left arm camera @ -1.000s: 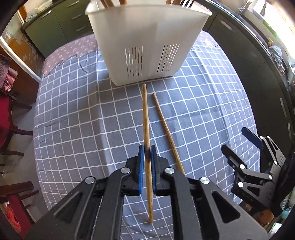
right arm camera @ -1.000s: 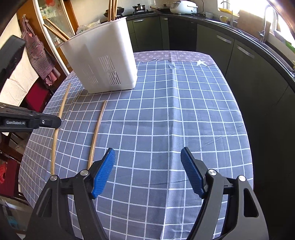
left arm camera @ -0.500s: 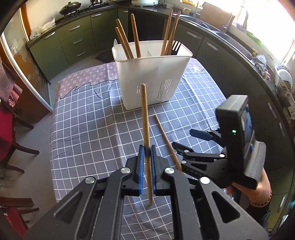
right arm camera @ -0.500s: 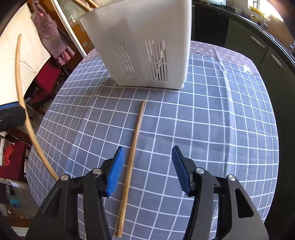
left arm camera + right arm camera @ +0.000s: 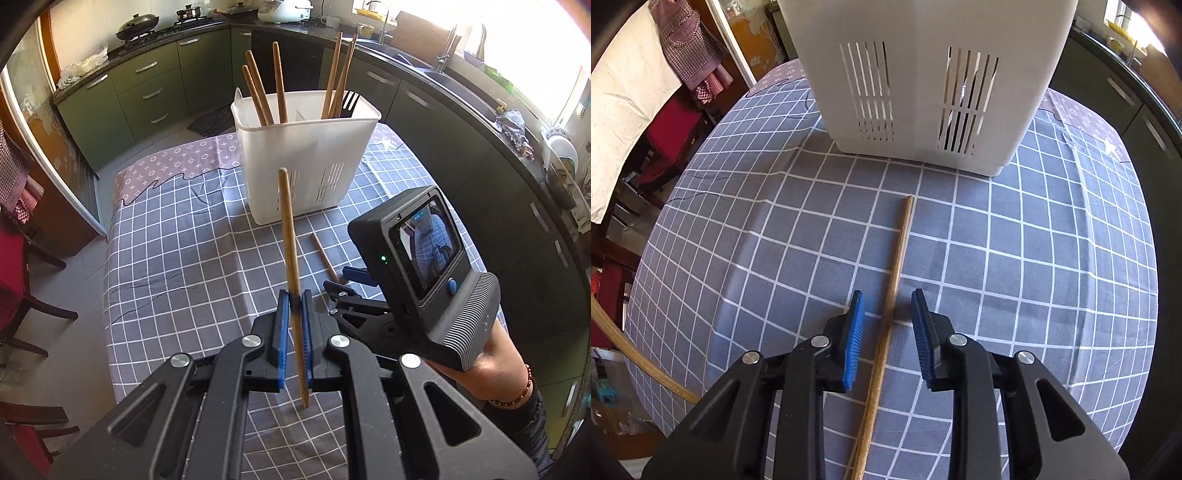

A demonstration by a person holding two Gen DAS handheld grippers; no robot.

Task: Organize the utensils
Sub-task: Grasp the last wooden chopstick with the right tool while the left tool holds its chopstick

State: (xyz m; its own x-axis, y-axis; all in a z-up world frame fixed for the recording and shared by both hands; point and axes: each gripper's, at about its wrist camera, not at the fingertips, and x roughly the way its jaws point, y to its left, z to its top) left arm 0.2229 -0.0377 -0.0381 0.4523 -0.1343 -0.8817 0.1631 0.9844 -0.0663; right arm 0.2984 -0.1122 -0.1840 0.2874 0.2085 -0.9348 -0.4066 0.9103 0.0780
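My left gripper (image 5: 294, 299) is shut on a wooden chopstick (image 5: 289, 236) and holds it high above the table, pointing toward the white utensil holder (image 5: 303, 162). The holder has several chopsticks and a black fork standing in it. A second chopstick (image 5: 892, 295) lies on the checked tablecloth in front of the holder (image 5: 923, 74). My right gripper (image 5: 886, 314) is open low over the cloth, its jaws on either side of this chopstick, not touching it. The right gripper also shows in the left wrist view (image 5: 351, 280), partly hiding that chopstick (image 5: 323, 253).
The table (image 5: 177, 258) has a grey checked cloth. Dark chairs (image 5: 33, 295) stand at the left. Green kitchen cabinets and a counter (image 5: 461, 122) run behind and to the right. The held chopstick shows curved at the left edge of the right wrist view (image 5: 635, 365).
My left gripper has lifted the chopstick up and away from the table. My right gripper has moved left and down over the second chopstick and narrowed its jaws around it.
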